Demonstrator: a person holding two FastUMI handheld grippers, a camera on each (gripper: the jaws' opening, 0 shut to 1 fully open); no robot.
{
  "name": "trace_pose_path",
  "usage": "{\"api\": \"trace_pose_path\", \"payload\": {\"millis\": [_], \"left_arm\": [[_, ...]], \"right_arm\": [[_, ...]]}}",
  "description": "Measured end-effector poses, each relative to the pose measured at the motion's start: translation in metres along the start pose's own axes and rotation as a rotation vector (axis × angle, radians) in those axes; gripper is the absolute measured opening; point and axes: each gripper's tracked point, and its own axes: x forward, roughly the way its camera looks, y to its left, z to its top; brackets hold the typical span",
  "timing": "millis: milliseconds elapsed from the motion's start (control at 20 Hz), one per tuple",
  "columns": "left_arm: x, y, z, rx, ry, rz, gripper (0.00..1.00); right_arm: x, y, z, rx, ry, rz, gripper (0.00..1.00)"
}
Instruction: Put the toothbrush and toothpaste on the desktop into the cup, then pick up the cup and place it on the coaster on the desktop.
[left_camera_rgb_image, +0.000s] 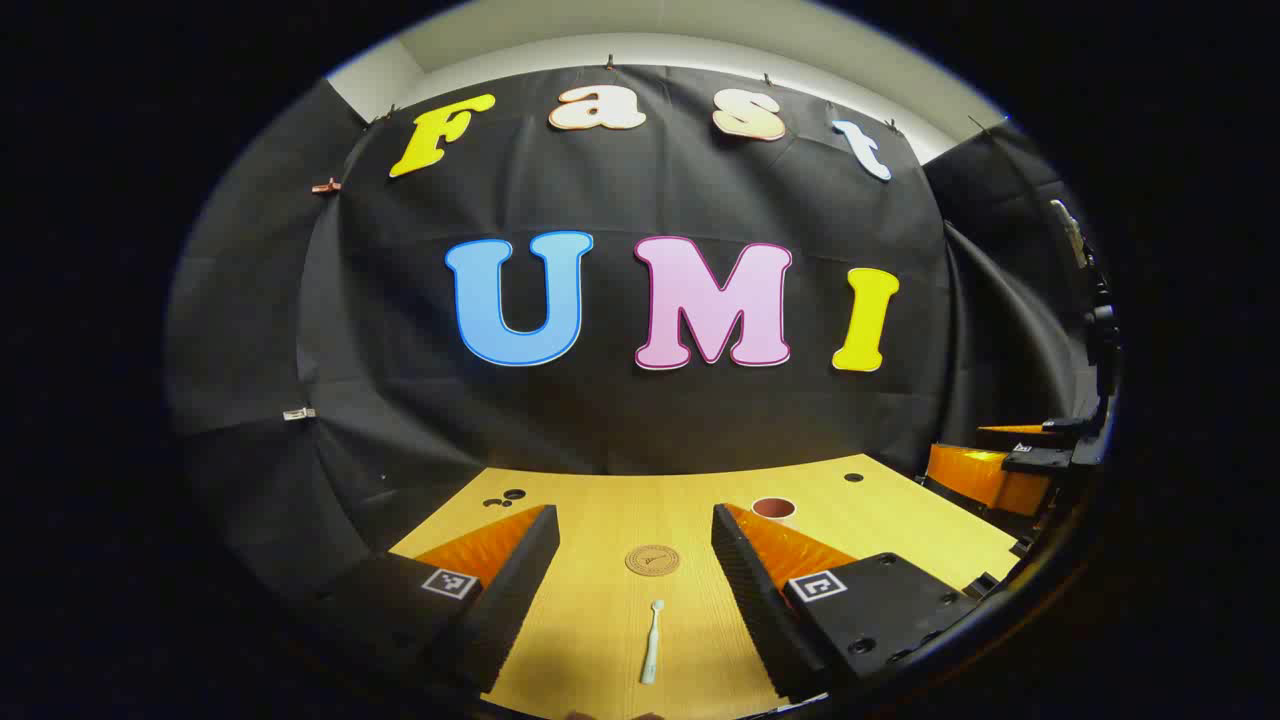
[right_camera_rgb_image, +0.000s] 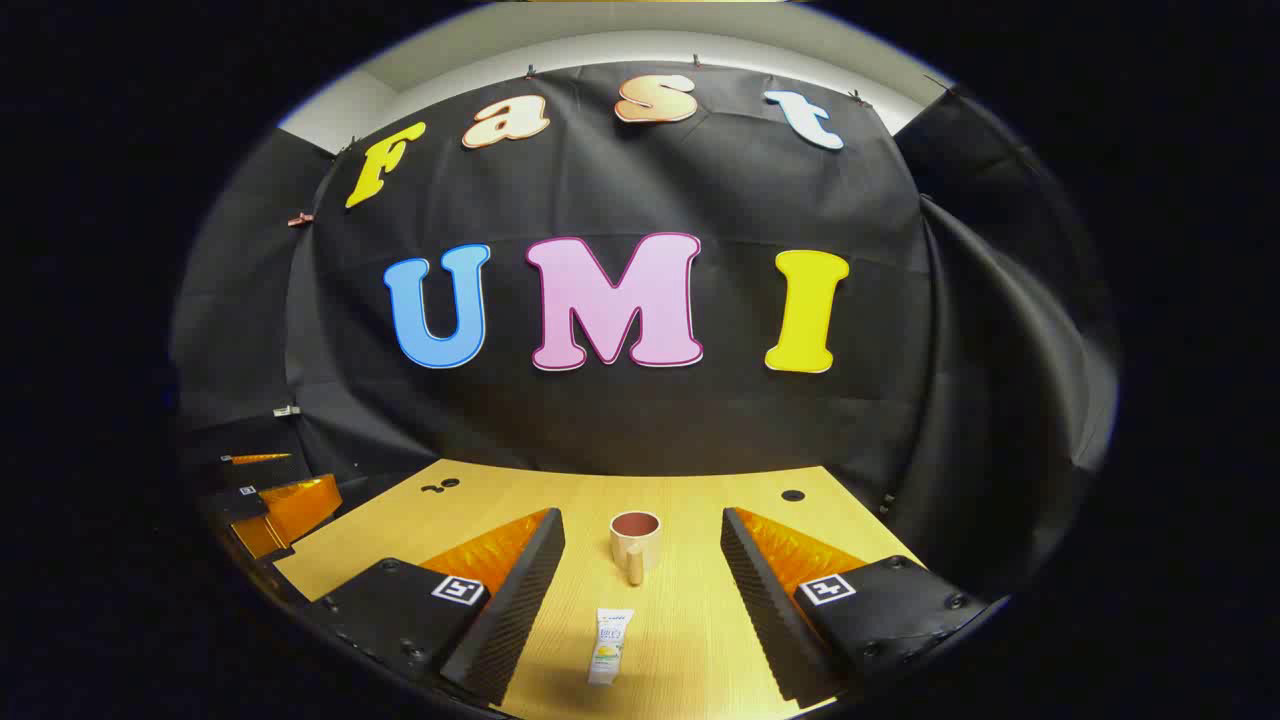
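Both grippers are held low over the wooden desk (left_camera_rgb_image: 600, 500), pointing level toward the booth's black back wall. In the left gripper view, the left gripper (left_camera_rgb_image: 635, 590) has its fingers wide apart and holds nothing; the toothbrush (left_camera_rgb_image: 651, 642) lies flat on the desk in the gap between them, touching neither finger, its head pointing away toward the wall. Just beyond the brush head sits the round coaster (left_camera_rgb_image: 652, 559), also between the fingers but farther off. The cup (left_camera_rgb_image: 773, 508) shows past the tip of the right-hand finger, only its rim and dark inside visible. At the right edge of this view the other gripper appears, side on. In the right gripper view, the right gripper (right_camera_rgb_image: 640, 590) is likewise spread wide and empty. The toothpaste (right_camera_rgb_image: 610, 646) lies on the desk between its fingers, near the camera, touching neither. Farther ahead, on the same line, the cup (right_camera_rgb_image: 635, 545) stands upright with its handle facing the camera. The left gripper (right_camera_rgb_image: 270, 505) shows at the left edge of this view, low beside the desk's corner.
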Motion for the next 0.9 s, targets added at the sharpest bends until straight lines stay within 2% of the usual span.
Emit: {"api": "trace_pose_path", "payload": {"millis": [200,550,900], "left_arm": [[0.006,-0.002,-0.004,0.017,0.011,-0.011,0.97],[0.013,-0.007,-0.008,0.040,0.022,-0.037,0.97],[0.020,0.002,-0.015,0.043,0.048,-0.011,0.97]], "right_arm": [[0.009,0.008,-0.007,0.001,0.023,0.017,0.99],[0.021,0.011,-0.023,0.019,0.087,0.023,0.97],[0.036,0.021,-0.042,0.043,0.160,0.049,0.97]]}}
